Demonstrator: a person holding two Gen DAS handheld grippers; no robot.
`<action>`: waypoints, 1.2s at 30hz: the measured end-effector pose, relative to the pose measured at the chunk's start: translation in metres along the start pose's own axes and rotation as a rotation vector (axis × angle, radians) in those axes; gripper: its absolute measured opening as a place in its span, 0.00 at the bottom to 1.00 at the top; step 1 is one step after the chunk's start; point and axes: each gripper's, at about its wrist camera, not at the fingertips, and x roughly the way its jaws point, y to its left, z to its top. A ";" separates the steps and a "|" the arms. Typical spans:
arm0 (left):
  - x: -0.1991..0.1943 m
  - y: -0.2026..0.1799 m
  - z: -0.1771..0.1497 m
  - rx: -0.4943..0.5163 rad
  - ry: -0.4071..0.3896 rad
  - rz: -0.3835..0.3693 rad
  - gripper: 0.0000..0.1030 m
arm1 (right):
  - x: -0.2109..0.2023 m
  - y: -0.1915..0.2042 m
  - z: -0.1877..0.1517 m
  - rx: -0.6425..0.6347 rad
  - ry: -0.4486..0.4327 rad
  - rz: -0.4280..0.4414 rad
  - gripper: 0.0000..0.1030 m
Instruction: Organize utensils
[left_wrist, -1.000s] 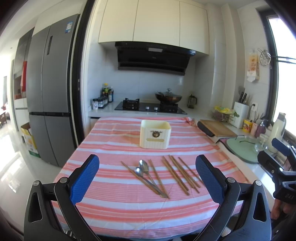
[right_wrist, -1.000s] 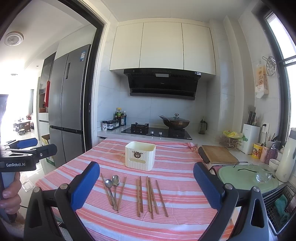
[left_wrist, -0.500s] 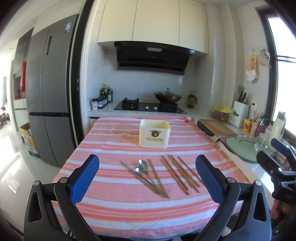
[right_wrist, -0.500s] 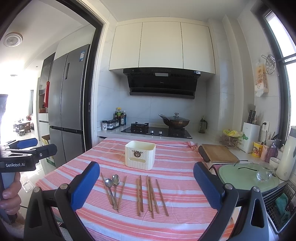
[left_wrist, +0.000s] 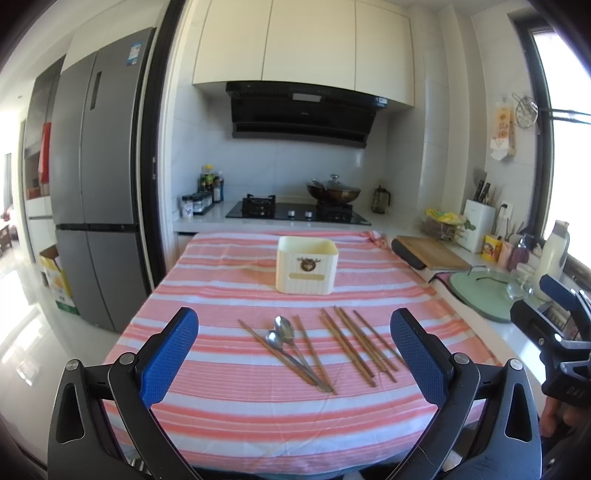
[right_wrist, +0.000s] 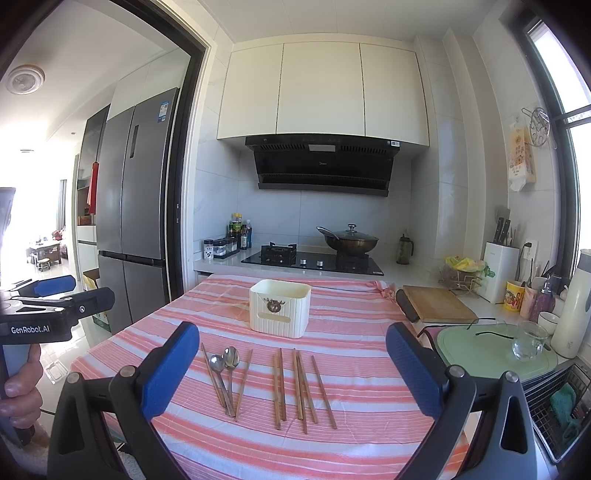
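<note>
Two metal spoons (left_wrist: 282, 334) (right_wrist: 223, 363) and several wooden chopsticks (left_wrist: 356, 345) (right_wrist: 299, 386) lie on the pink striped tablecloth (left_wrist: 229, 398) (right_wrist: 354, 439). A cream utensil box (left_wrist: 306, 270) (right_wrist: 280, 308) stands behind them, empty as far as I can see. My left gripper (left_wrist: 295, 354) is open and empty, held above the table's near edge. My right gripper (right_wrist: 291, 365) is open and empty, also short of the utensils. Each gripper shows at the other view's edge.
A wooden cutting board (left_wrist: 430, 253) and a green tray (right_wrist: 491, 347) with a glass sit on the counter to the right. A stove with a wok (left_wrist: 332, 192) is behind the table. A grey fridge (left_wrist: 96, 177) stands at the left.
</note>
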 end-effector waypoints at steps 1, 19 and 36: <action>0.000 0.000 0.000 0.000 0.000 0.000 1.00 | 0.000 0.000 0.000 0.001 0.000 0.000 1.00; 0.000 -0.001 -0.001 0.000 0.002 0.000 1.00 | 0.001 -0.001 -0.002 0.003 0.002 0.002 1.00; 0.000 -0.003 -0.002 0.000 0.005 0.000 1.00 | 0.003 -0.001 -0.003 0.001 0.005 0.003 1.00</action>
